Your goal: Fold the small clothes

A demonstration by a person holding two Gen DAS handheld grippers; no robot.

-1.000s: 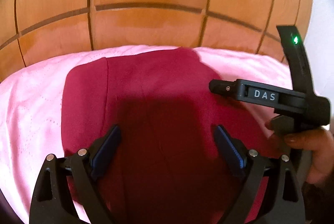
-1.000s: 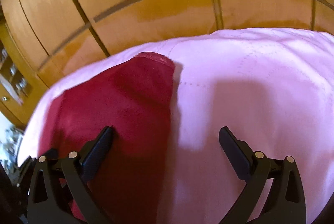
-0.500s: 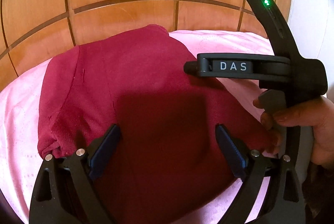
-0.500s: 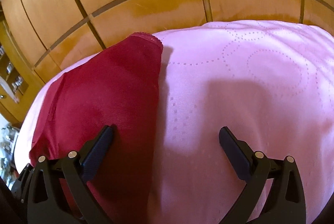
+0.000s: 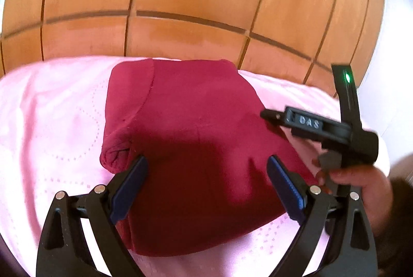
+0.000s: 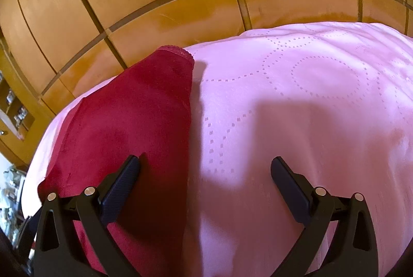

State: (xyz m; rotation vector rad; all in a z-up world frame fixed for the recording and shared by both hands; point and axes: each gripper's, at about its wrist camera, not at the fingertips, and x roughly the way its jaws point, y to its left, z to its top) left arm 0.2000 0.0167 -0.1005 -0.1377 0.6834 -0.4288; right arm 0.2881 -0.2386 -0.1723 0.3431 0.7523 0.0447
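Garment, dark red and already doubled over, lies flat on the pink quilt between and ahead of the left gripper fingers, both grippers' fingers spread wide and empty, the right gripper straddling its edge, probably poised for another fold.

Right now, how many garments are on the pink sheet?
1. A dark red garment lies folded on the pink sheet, below the open left gripper; the open right gripper straddles its right edge. Anything beneath it would be hidden.
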